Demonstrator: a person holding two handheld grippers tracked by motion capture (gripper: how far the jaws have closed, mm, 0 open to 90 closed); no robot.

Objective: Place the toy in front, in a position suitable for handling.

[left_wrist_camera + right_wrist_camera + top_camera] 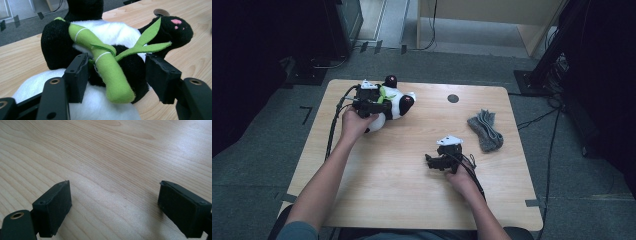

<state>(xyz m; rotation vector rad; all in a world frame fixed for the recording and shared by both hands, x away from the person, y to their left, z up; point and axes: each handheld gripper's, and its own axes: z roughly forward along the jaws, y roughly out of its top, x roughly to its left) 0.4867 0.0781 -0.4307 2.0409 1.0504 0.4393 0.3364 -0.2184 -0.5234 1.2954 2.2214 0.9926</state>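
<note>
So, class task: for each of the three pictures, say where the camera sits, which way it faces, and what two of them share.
High view: above the table, facing forward and down; forearms, left gripper, right gripper.
Left gripper view: on that gripper, facing its jaws around the plush panda and green bamboo.
Right gripper view: along open jaws, facing bare wood.
Shared: the panda, in the high and left gripper views.

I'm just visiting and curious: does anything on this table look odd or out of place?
Only the plush panda stands out: it lies toppled on its side near the table's far left corner, green bamboo between the left tongs. The grey cloth lies crumpled at the right.
</note>
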